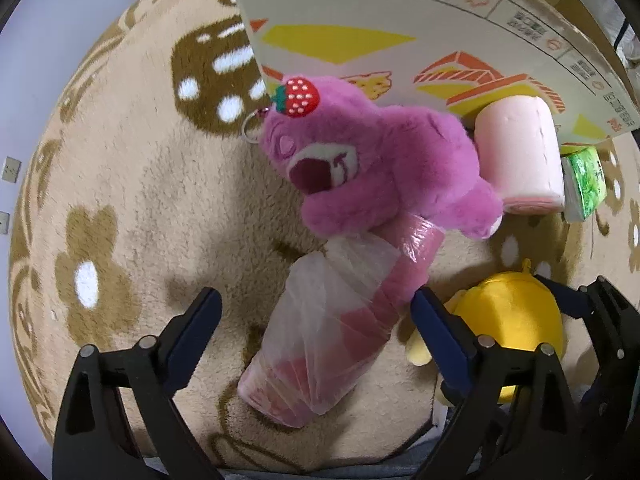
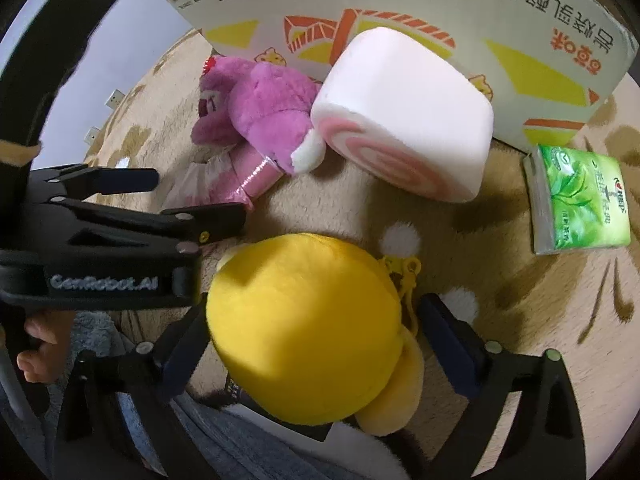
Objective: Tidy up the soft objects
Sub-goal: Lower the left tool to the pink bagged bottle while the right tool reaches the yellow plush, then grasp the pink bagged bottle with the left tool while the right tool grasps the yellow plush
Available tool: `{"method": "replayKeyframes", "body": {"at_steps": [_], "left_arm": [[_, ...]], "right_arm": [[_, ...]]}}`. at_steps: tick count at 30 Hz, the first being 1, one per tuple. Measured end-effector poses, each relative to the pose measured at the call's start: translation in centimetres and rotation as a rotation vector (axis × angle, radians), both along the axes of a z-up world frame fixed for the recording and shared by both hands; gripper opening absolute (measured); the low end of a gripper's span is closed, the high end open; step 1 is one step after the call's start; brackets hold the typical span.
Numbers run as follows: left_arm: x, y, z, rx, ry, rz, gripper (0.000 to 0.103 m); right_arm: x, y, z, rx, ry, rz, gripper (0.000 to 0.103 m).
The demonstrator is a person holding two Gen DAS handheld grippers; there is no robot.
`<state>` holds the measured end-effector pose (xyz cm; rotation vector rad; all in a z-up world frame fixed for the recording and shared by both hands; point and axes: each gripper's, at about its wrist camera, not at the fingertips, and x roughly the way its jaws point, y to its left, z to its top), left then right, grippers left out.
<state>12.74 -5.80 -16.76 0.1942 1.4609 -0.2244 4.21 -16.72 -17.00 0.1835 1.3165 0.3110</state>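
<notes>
A pink roll wrapped in clear plastic [image 1: 340, 320] lies on the rug between the open fingers of my left gripper [image 1: 316, 312]; no pad touches it. A purple plush bear [image 1: 372, 160] with a strawberry charm lies on its far end. My right gripper [image 2: 316, 332] is open, its fingers on either side of a yellow plush [image 2: 308, 328]; contact is unclear. The yellow plush also shows in the left wrist view [image 1: 516, 312]. A pink swirl-roll cushion [image 2: 404, 120] leans against the cardboard box [image 2: 400, 0]. The bear [image 2: 256, 104] and the left gripper [image 2: 192, 208] show in the right wrist view.
A green tissue pack [image 2: 580, 200] lies on the beige flower rug [image 1: 120, 200] at the right. The printed cardboard box [image 1: 400, 20] stands behind the toys. Grey fabric [image 2: 224, 440] lies under the right gripper. A wall with outlets [image 1: 11, 168] is at the left.
</notes>
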Motion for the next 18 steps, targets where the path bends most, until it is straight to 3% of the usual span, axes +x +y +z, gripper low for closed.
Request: {"method": "replayKeyframes", "body": {"at_steps": [4,9,18], "left_arm": [[0.2,0.1,-0.5,-0.014,0.01,-0.005,0.085],[-0.3,-0.4,-0.2,-0.053,0.02,-0.014,0.063],[-1.5,-0.1,1.1,-0.046,-0.021,-0.006,0.05]], "right_arm": [[-0.1,0.5,0.1,-0.007,-0.003,0.012,0.09],[0.1,0.8,0.2,-0.01,-0.013,0.009,0.088],[-0.2,-0.9,0.9,-0.027,-0.036,-0.064,0.087]]}}
